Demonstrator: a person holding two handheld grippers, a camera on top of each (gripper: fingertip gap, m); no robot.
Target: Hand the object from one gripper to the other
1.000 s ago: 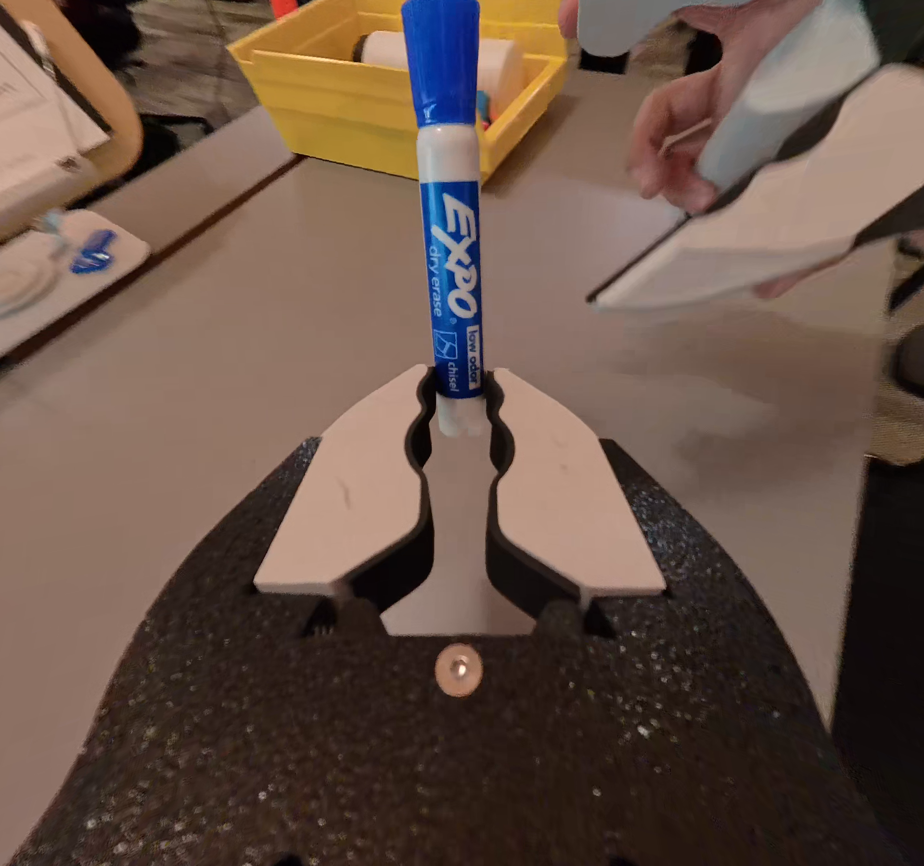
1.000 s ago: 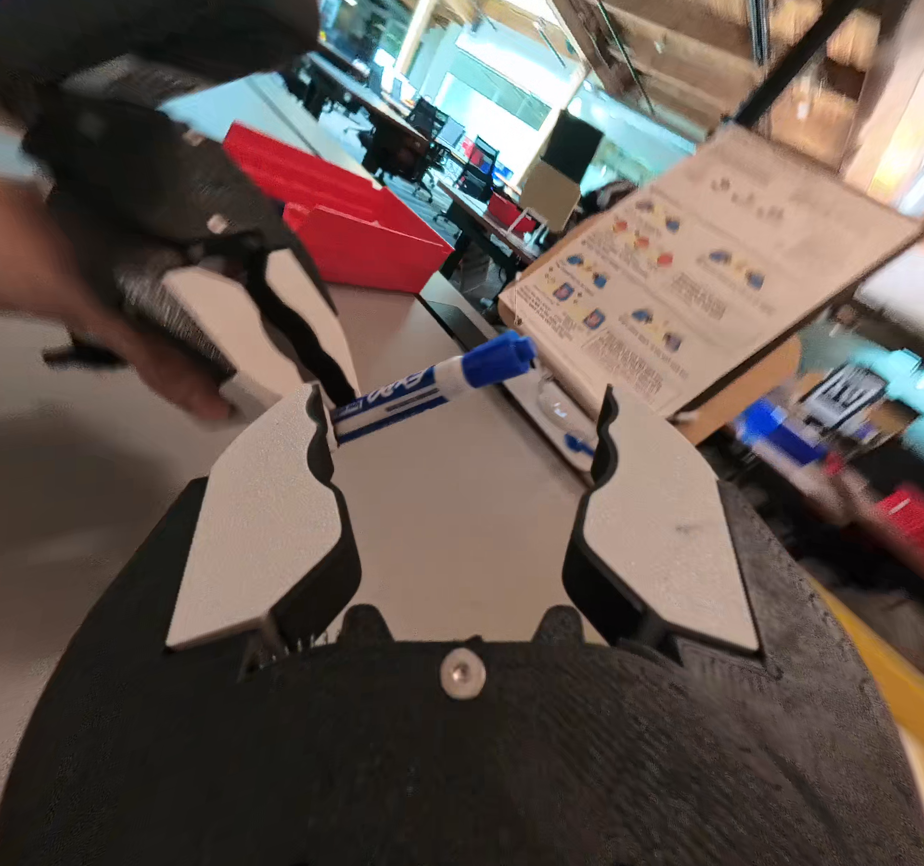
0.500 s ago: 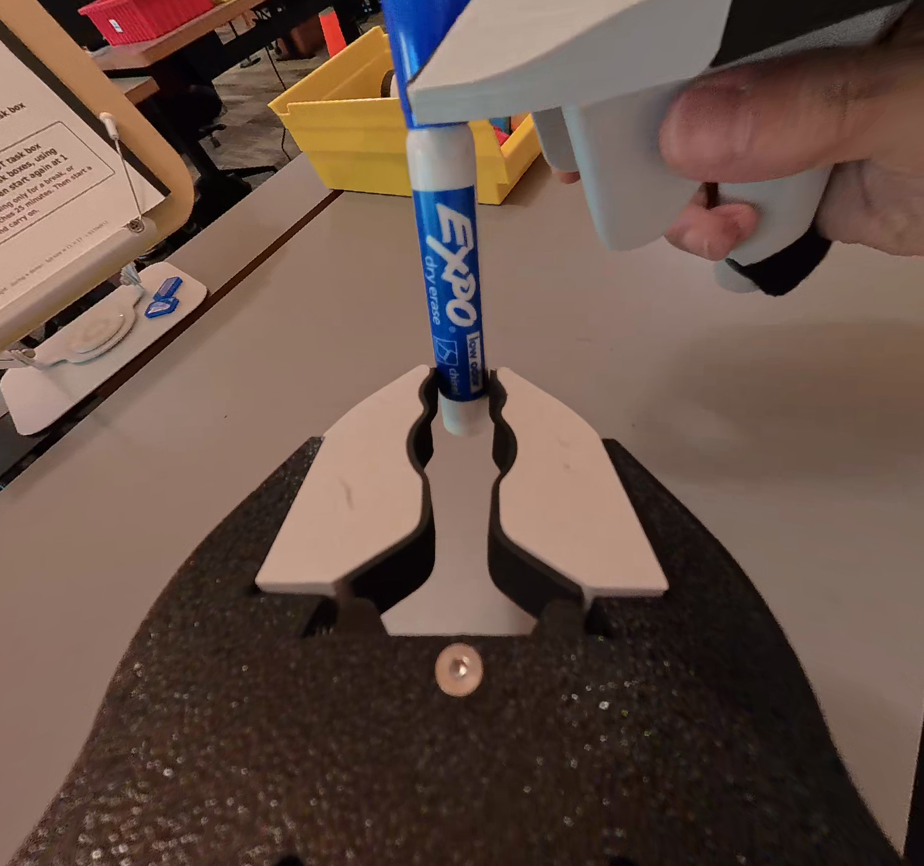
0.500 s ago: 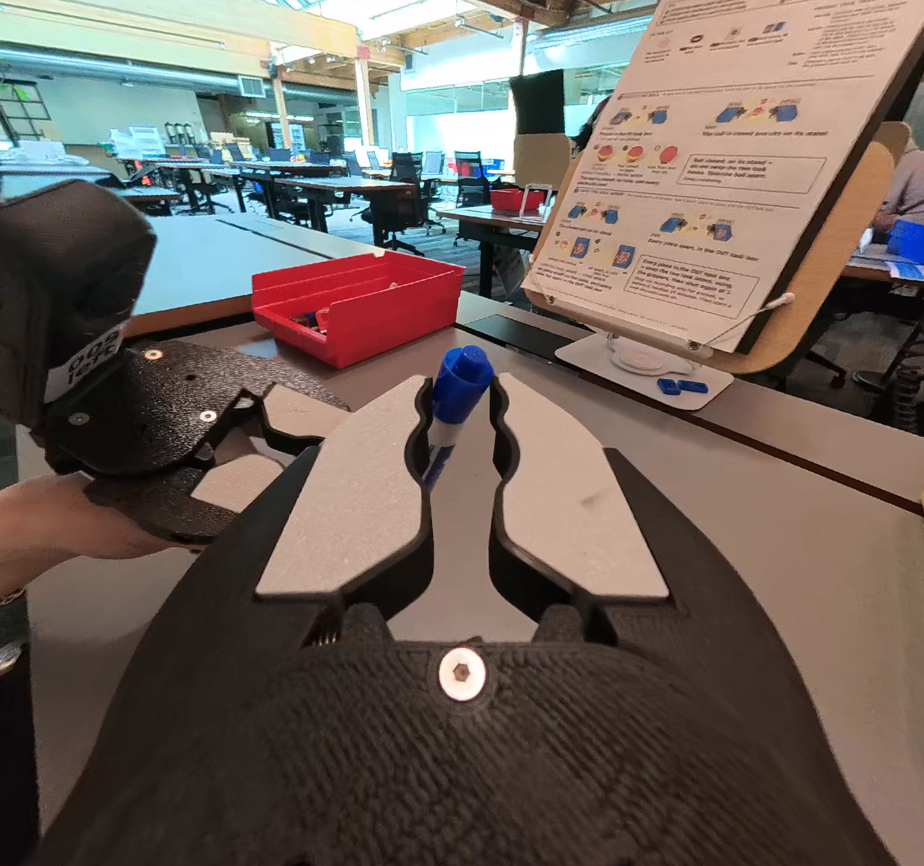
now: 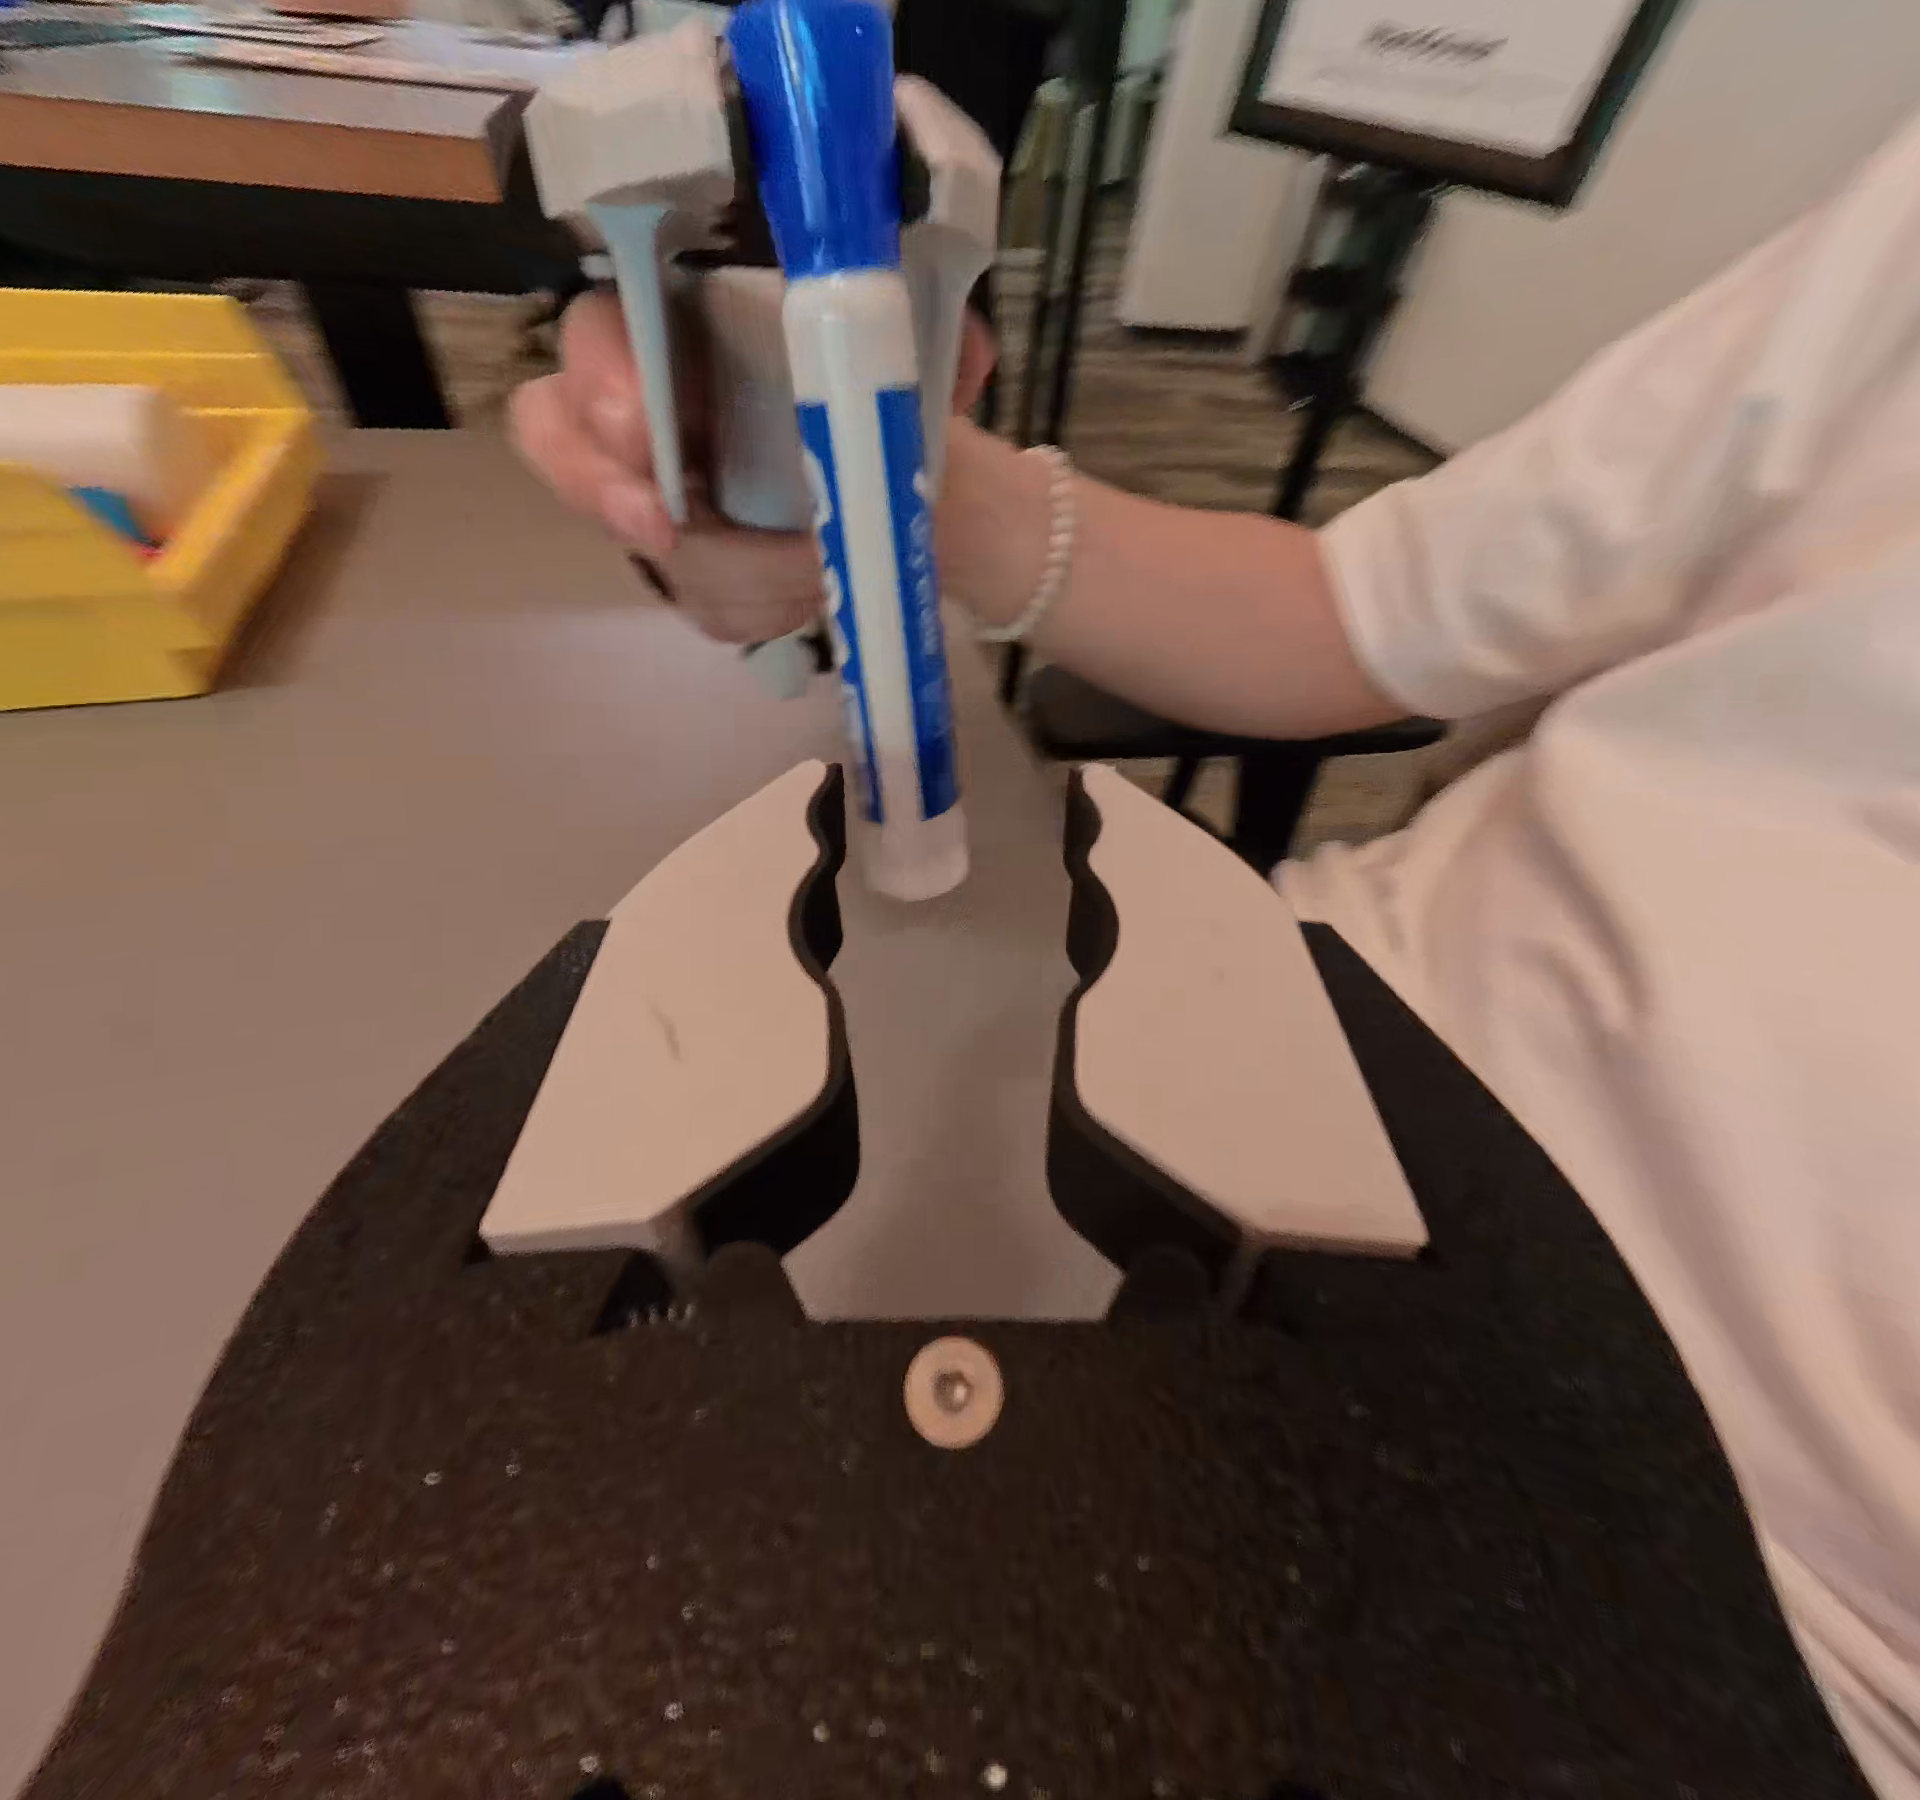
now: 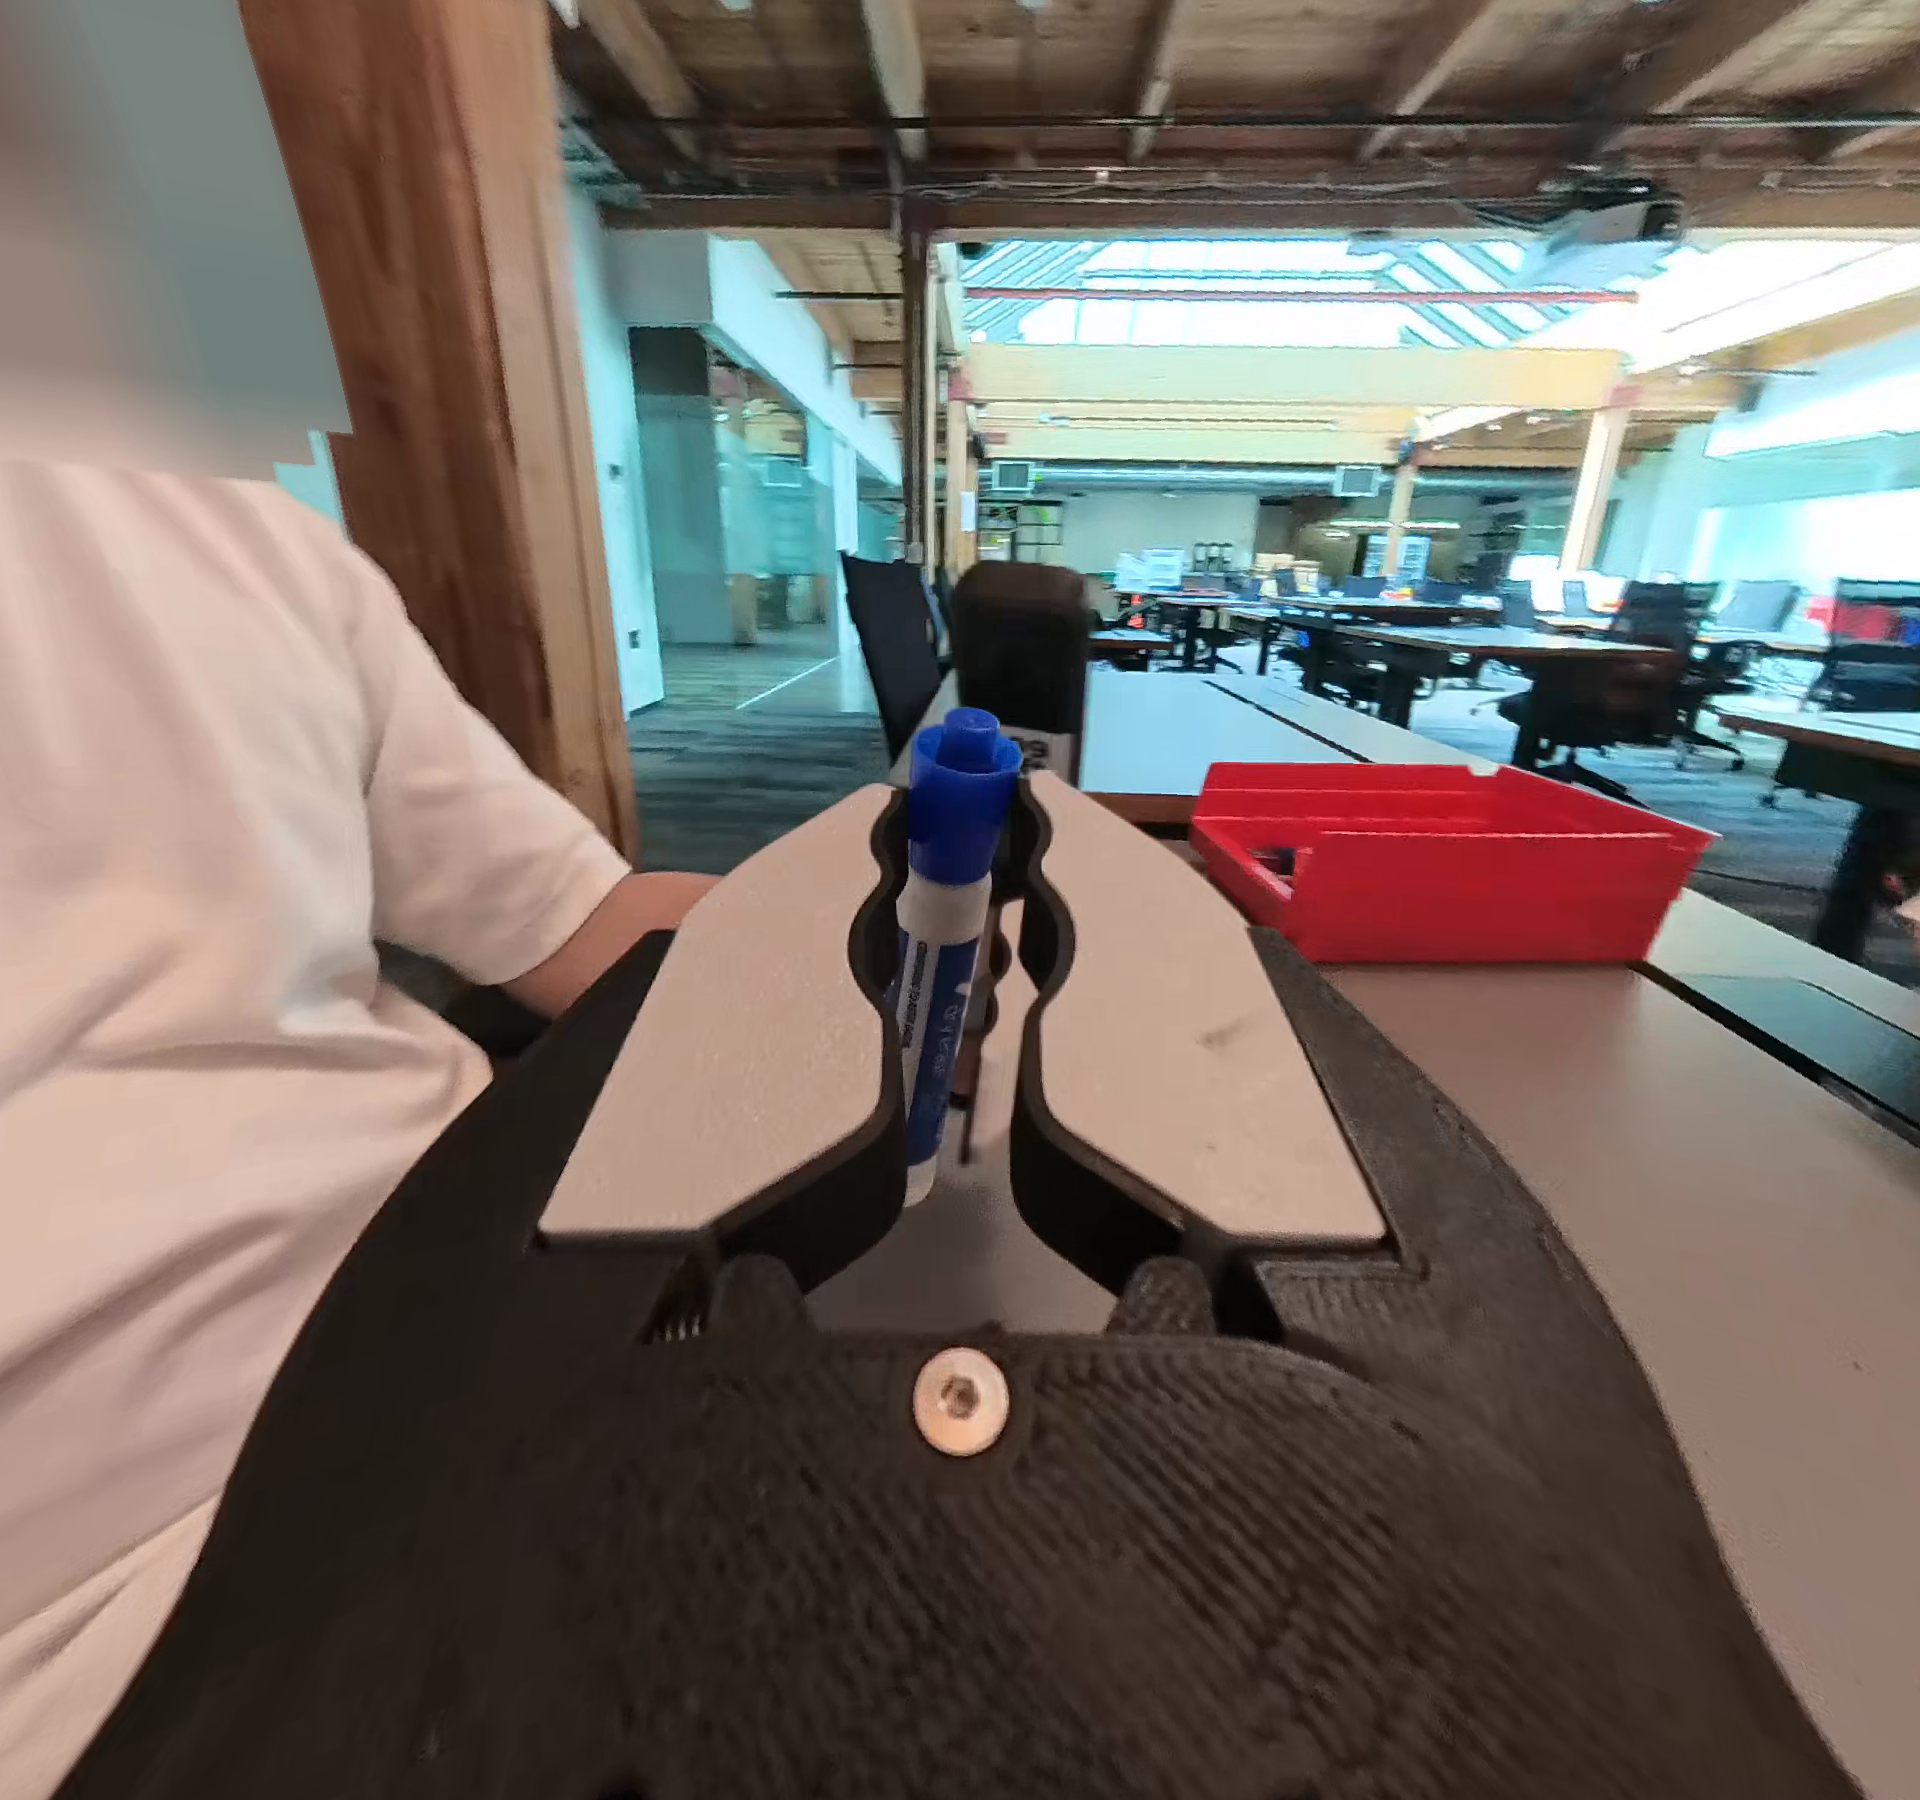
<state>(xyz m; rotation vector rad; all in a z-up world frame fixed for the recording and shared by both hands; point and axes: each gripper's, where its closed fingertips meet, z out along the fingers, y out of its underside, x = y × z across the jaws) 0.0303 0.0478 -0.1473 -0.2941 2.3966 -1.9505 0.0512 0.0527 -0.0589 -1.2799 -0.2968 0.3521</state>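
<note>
Between the parted grey pads of the left gripper (image 5: 951, 820), blue-capped white dry-erase marker (image 5: 868, 462) hangs free; right gripper (image 6: 951, 815) clenches its cap at 12 o'clock. Handover looks done; next, likely pull apart. Yellow plastic bin (image 5: 125, 545) at 9 o'clock, red bin (image 6: 1444, 862) beyond; nothing blocks.

Glossy plastic marker (image 5: 871, 462); matt, grainy black gripper body (image 5: 935, 1563); smooth matt grey table (image 5: 260, 898).

Open-plan office, probably converted warehouse: desk rows (image 6: 1496, 638), office chairs (image 6: 1662, 628), exposed timber ceiling (image 6: 1247, 36).
</note>
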